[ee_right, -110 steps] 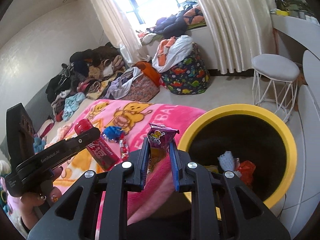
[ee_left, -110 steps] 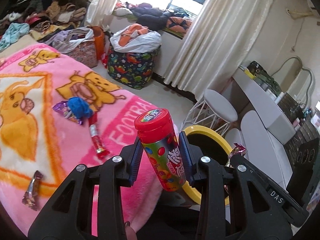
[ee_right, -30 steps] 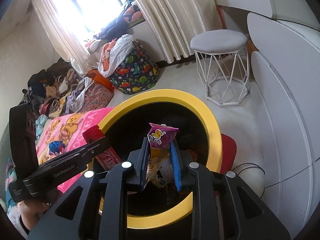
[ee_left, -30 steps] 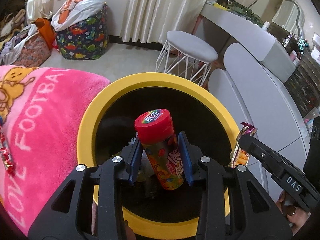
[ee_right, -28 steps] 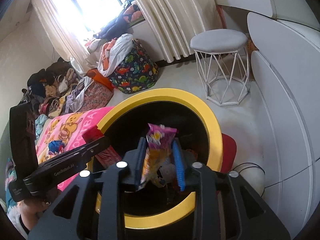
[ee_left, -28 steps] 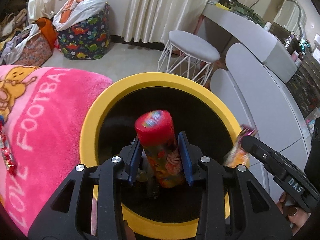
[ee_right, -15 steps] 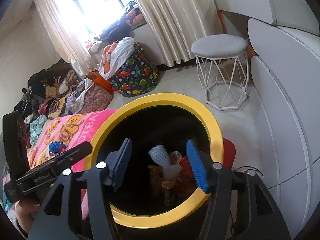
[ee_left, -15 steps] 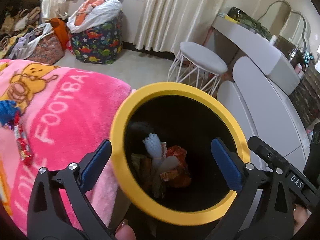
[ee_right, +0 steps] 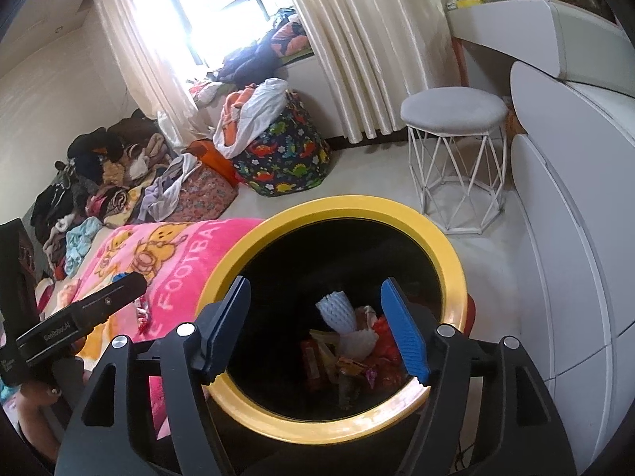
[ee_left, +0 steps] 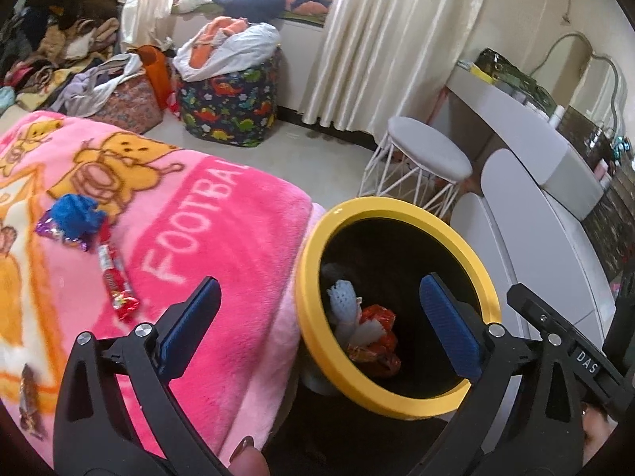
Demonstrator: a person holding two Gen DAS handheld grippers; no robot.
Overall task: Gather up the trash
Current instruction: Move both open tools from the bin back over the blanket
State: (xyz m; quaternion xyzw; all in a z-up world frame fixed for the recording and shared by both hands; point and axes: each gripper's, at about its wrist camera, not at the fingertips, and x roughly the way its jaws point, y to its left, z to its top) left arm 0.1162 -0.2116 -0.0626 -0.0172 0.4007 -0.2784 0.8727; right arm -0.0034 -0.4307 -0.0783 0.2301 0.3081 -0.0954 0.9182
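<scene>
A yellow-rimmed black trash bin (ee_left: 313,277) (ee_right: 452,265) stands beside the bed, with wrappers (ee_left: 375,341) (ee_right: 357,361) and a white foam net (ee_right: 341,313) lying at its bottom. My left gripper (ee_left: 317,305) is wide open and empty, straddling the bin's left rim and the blanket edge. Over the bin mouth my right gripper (ee_right: 317,317) holds nothing, its jaws still opening. On the pink blanket (ee_left: 206,238) lie a red candy wrapper (ee_left: 115,285), a purple wrapper (ee_left: 55,232) under a blue ball (ee_left: 77,214) and a brown wrapper (ee_left: 27,396).
A white stool (ee_left: 424,166) (ee_right: 456,119) and white cabinets (ee_right: 575,238) stand to the right of the bin. A dinosaur-print laundry bag (ee_left: 230,99) and piles of clothes (ee_right: 99,182) sit by the curtained window. A finger (ee_left: 246,456) shows at the bottom edge.
Both grippers opened: the red-capped candy tube left the left jaws and the purple snack packet left the right, dropping into the bin. The left gripper then swung left toward the blanket.
</scene>
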